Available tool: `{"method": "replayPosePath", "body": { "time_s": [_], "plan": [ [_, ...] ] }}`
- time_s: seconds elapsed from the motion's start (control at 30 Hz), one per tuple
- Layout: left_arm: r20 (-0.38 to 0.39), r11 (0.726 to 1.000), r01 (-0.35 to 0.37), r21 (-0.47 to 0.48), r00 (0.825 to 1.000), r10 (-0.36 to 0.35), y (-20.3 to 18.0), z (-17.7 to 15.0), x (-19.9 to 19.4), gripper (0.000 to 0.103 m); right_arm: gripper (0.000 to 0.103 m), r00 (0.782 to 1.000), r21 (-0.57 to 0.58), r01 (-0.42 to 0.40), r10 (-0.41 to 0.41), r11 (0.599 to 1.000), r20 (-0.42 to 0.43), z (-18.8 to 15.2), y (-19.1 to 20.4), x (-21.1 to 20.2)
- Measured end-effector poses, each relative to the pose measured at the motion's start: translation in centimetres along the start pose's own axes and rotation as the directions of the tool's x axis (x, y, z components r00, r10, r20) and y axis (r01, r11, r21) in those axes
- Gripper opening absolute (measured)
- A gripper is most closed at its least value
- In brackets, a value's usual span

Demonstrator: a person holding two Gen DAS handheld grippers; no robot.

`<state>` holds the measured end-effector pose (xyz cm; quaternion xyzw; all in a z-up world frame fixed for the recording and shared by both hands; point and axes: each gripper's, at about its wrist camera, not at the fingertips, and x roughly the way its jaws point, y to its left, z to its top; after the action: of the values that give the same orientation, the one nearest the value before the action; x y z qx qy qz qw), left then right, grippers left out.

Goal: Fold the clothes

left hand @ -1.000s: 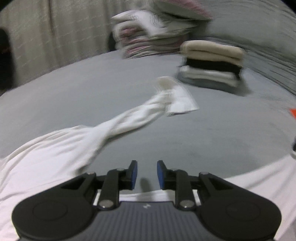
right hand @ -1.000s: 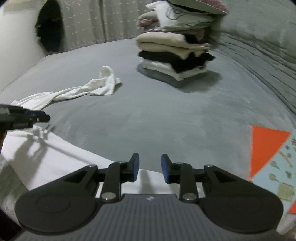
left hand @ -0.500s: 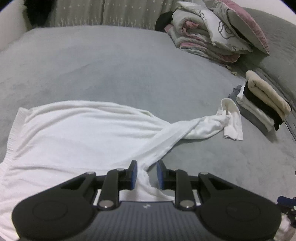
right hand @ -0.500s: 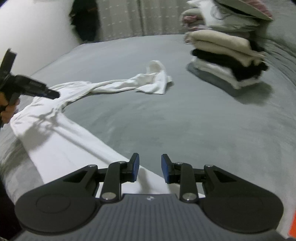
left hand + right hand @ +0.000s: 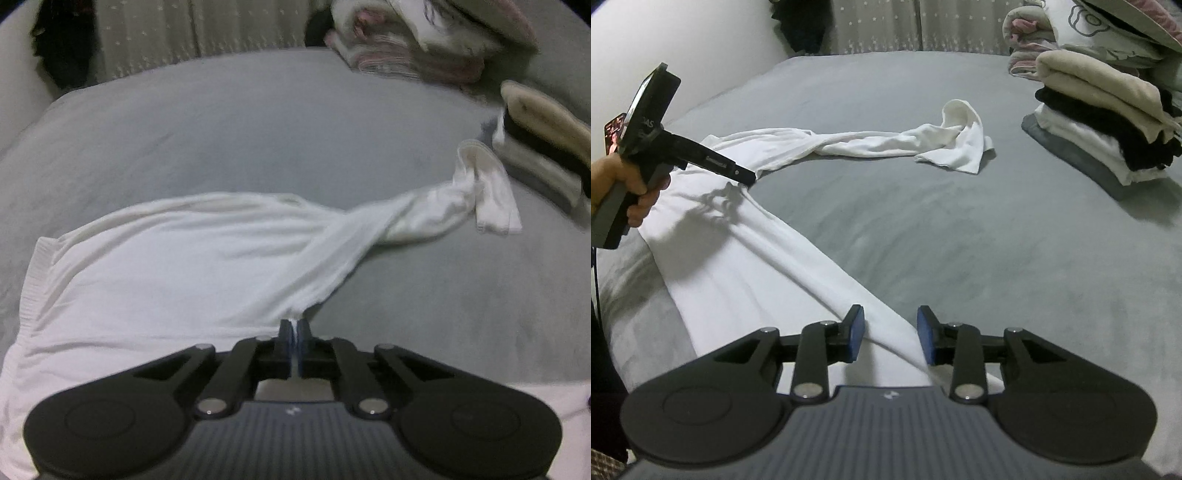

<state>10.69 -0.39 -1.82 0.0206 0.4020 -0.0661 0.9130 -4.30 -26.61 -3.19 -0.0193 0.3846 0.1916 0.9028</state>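
Note:
A white long-sleeved shirt (image 5: pixel 177 266) lies spread on the grey bed (image 5: pixel 258 129), one sleeve (image 5: pixel 436 210) twisted out toward the right. My left gripper (image 5: pixel 294 332) is shut on a pinch of the shirt's near edge where that sleeve starts. In the right wrist view this same left gripper (image 5: pixel 748 178), held by a hand (image 5: pixel 624 184), bites the shirt (image 5: pixel 746 258) at the left. My right gripper (image 5: pixel 890 338) hangs over the shirt's other near edge. Its jaws are opening, with white cloth lying between them and the pads not pressing on it.
A stack of folded clothes (image 5: pixel 1108 118), beige on top, stands on the bed at the right, also seen as the stack (image 5: pixel 546 144) in the left wrist view. Piled bedding and a pillow (image 5: pixel 424 37) sit behind it. A curtain (image 5: pixel 886 26) closes the far side.
My left jaws have closed onto the shirt's edge. The right jaws have spread a little wider over the cloth. Both hands have shifted sideways along the shirt.

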Motion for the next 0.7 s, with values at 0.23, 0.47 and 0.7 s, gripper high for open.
{"method": "replayPosePath", "body": {
  "time_s": [0.23, 0.47, 0.7],
  "plan": [
    [0.134, 0.986, 0.052, -0.157, 0.991, -0.031, 1.8, 0.5, -1.0, 0.002, 0.036, 1.0, 0.063, 0.007, -0.008, 0.998, 0.024, 0.2, -1.0, -0.4],
    [0.126, 0.985, 0.037, -0.169, 0.992, -0.015, 1.4, 0.1, 0.4, 0.002, 0.001, 0.997, -0.022, 0.075, -0.076, 0.997, -0.011, 0.1, -0.1, 0.5],
    [0.124, 0.995, -0.013, -0.095, 0.992, 0.025, 0.1, -0.6, 2.0, 0.003, 0.002, 0.992, -0.008, 0.129, -0.129, 0.992, 0.008, 0.3, -0.4, 0.5]
  ]
}}
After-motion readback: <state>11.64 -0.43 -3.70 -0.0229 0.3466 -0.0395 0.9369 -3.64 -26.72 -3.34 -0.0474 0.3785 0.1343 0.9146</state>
